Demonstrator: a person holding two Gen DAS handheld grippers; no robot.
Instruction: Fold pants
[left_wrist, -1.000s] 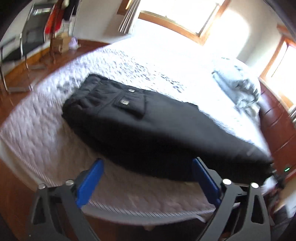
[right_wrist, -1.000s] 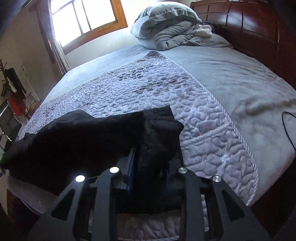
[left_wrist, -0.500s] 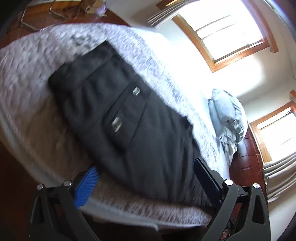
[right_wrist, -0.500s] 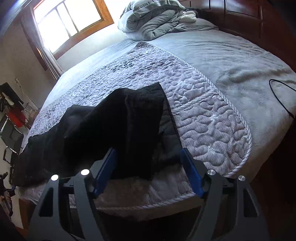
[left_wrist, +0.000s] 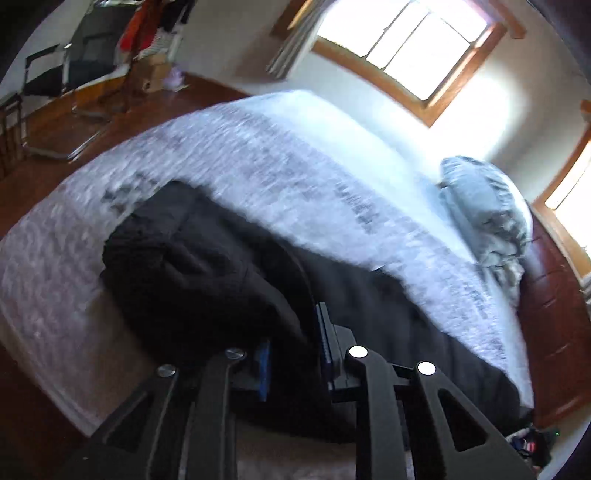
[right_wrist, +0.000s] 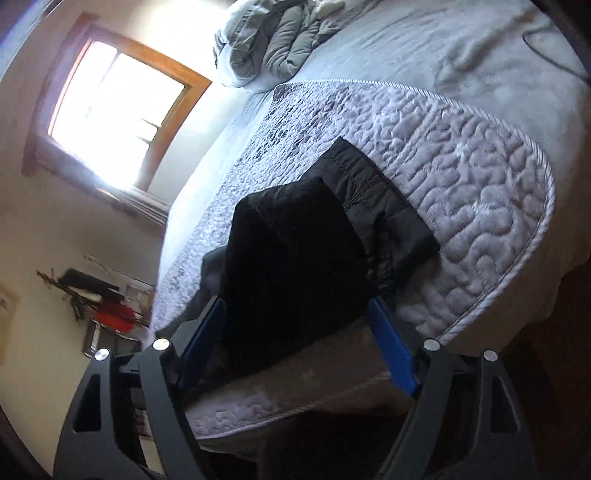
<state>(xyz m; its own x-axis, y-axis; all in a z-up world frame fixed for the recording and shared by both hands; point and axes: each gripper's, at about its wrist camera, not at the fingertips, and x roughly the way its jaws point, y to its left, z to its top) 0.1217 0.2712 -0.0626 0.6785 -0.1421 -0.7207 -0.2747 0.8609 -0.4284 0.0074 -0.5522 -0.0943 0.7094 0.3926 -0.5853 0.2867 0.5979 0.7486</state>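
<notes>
We count one pair of black pants (left_wrist: 207, 266) at the bed's (left_wrist: 258, 155) near edge; our left gripper (left_wrist: 295, 343) is closing, clamped on them, while our right gripper (right_wrist: 295, 332) is opening, its pads clear of the cloth.

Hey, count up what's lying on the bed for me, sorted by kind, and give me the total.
Black pants: 1, at the bed's near edge
Grey bundled comforter: 1, at the far end
Dark cable: 1, on the grey blanket
Total: 3
</notes>
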